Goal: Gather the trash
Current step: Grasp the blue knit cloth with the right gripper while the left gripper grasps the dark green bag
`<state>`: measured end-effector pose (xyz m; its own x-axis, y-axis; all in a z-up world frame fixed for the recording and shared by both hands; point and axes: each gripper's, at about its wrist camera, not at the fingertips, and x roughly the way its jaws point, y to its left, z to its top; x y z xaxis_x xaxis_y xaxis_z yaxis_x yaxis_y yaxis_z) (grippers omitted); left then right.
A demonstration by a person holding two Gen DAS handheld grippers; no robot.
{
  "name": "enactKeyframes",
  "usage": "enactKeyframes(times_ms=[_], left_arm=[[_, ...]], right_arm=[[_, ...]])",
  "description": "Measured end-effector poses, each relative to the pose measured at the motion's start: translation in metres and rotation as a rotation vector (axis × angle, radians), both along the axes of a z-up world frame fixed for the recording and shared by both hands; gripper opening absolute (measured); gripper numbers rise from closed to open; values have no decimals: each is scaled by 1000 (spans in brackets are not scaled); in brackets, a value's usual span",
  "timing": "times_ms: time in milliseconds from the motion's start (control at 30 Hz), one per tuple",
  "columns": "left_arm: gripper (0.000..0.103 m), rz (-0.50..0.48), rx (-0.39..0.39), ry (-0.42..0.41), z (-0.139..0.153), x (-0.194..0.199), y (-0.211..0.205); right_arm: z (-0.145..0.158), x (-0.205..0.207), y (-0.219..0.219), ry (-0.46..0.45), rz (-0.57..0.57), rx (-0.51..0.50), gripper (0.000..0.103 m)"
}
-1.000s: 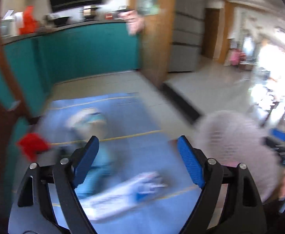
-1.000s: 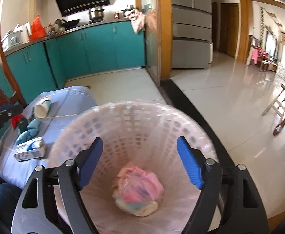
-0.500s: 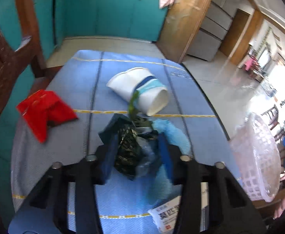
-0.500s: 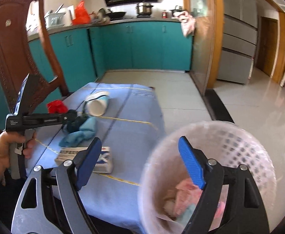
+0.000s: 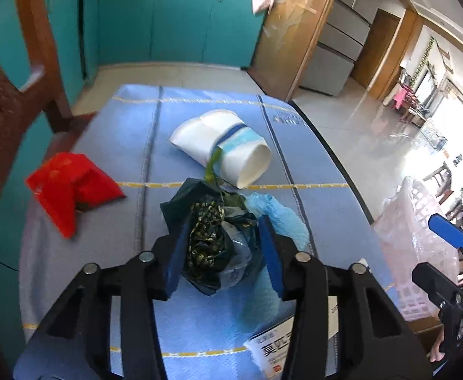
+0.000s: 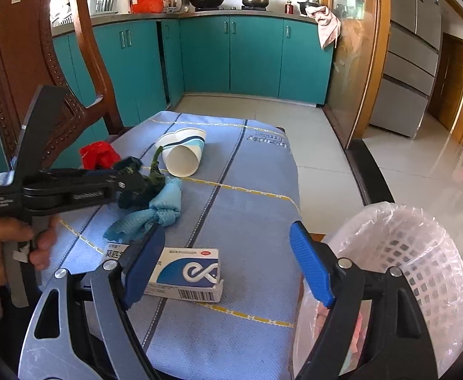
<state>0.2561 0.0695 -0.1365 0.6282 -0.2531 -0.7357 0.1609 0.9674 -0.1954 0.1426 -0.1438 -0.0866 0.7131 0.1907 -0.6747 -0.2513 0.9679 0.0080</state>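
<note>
Table: a low table under a blue quilted cloth with yellow stitched lines (image 6: 247, 209) carries all the litter; every place below is given relative to it.
Bin: a white lattice plastic basket lined with a clear bag (image 6: 399, 262) stands just off the table's right edge, crumpled pink waste visible inside.
Right gripper: the black, blue-padded right gripper (image 6: 228, 262) hangs over the table's near end, its jaws spread wide and holding nothing; its left pad overlaps the carton in the right wrist view.
Left gripper: the left gripper (image 5: 222, 253) sits over the table's middle, jaws drawn narrow on the dark wad.
Cup: a white paper cup with a blue band (image 5: 223, 147) lies on its side toward the table's far end.
Carton: a white-and-blue printed cardboard medicine box (image 6: 184, 274) lies flat at the near end.
Cloth: a crumpled light-blue paper towel (image 6: 155, 210) rests mid-table, touching the dark wad.
Wrapper: a red crumpled plastic packet (image 5: 70, 190) lies at the table's left edge.
Wad: a dark green crumpled plastic bag with speckled contents (image 5: 214, 237) is pinched between the left gripper's pads, mid-table.
</note>
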Motion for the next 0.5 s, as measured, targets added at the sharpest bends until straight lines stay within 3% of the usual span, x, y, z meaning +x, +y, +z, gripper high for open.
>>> enactKeyframes(times_ms=[267,333,500], left_arm=[[44,159,83,-198,31,-65,32],[44,175,99,-196,30,-70,36],[44,188,107,-159,24,-67,39]], right_arm=[[-11,20,24,36,31,14,79],[-16,33,41,51,52,23,79],[-39,68,82,133,87,20,64]])
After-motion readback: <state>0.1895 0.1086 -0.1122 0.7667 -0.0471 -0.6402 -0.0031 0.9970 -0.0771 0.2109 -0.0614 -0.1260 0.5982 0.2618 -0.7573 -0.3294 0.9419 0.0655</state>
